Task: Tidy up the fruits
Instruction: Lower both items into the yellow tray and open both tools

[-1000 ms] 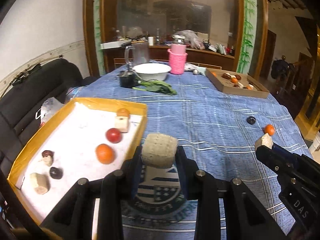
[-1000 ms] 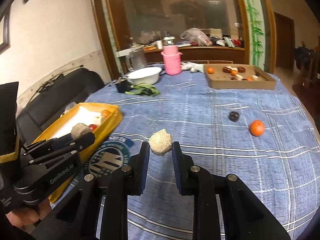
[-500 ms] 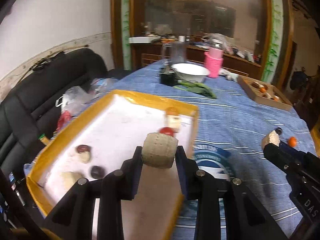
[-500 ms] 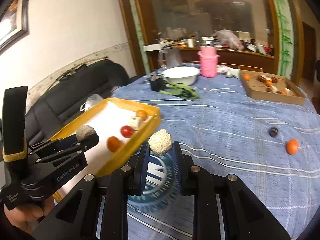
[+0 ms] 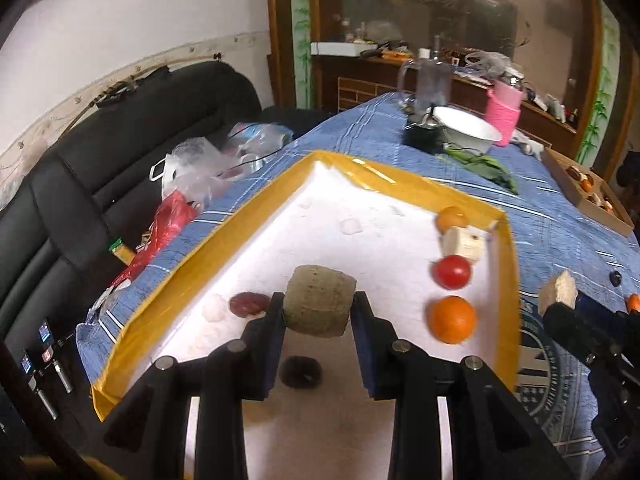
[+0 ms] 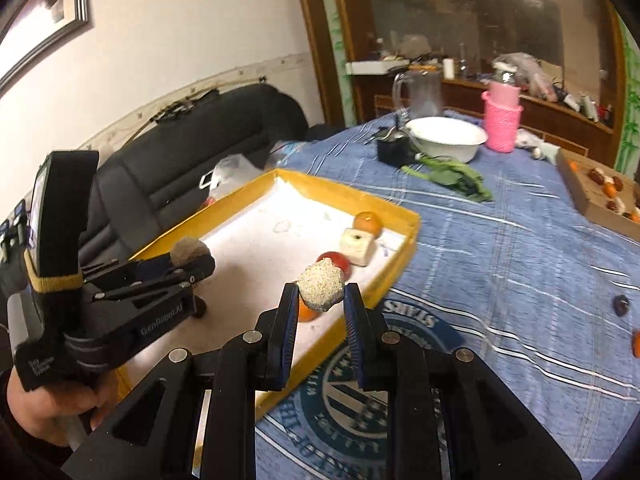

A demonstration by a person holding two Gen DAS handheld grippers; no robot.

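Observation:
My left gripper [image 5: 319, 312] is shut on a beige cylindrical fruit piece [image 5: 320, 299] and holds it above the yellow-rimmed white tray [image 5: 208, 248]. In the tray lie an orange [image 5: 453, 319], a red tomato [image 5: 452, 272], a pale cube [image 5: 462, 242], another orange [image 5: 451, 218], a dark red fruit [image 5: 250, 303] and a dark fruit [image 5: 301, 372]. My right gripper [image 6: 321, 300] is shut on a rough beige lump [image 6: 321, 285] over the tray's near right rim [image 6: 394, 268]. The left gripper also shows in the right wrist view [image 6: 190, 258].
A dark fruit [image 6: 621, 305] and an orange [image 6: 636, 343] lie on the blue tablecloth at right. A cardboard box of fruits [image 6: 600, 196], a white bowl [image 6: 446, 138], a pink basket [image 6: 502, 122], a glass jug [image 6: 422, 94] and greens [image 6: 452, 178] stand farther back. A black sofa [image 5: 100, 152] with bags is left.
Both grippers have moved left, from over the tablecloth to the tray, each still holding its piece. The left one is now well over the tray's inside.

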